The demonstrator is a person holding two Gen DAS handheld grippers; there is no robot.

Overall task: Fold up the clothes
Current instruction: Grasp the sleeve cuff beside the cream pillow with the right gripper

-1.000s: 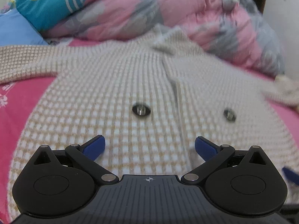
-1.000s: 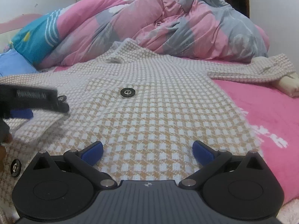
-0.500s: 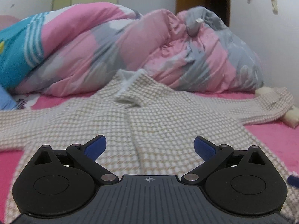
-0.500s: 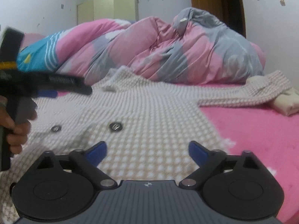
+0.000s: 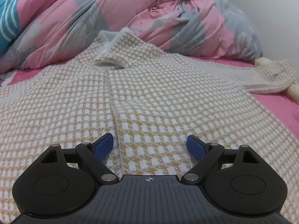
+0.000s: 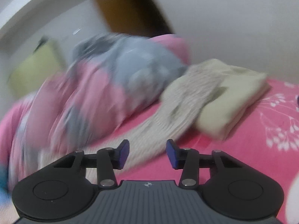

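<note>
A tan-and-white checked knit cardigan [image 5: 168,93] lies flat on the pink bedsheet [image 6: 243,149]. The left gripper [image 5: 150,144] hovers over it, jaws wide but just closing, nothing between them. The right gripper [image 6: 147,154], blurred, has narrowed, empty, toward the cardigan's sleeve [image 6: 177,112].

No legible text or labels.

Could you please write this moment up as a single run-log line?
task: fold clothes | left claw: closing, empty, over cardigan front | right claw: closing, empty, at sleeve | fold: not started

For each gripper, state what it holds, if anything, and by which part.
Nothing is held. The left gripper stands open over the checked cardigan. The right gripper, jaws just closing, is empty above the sleeve.
</note>
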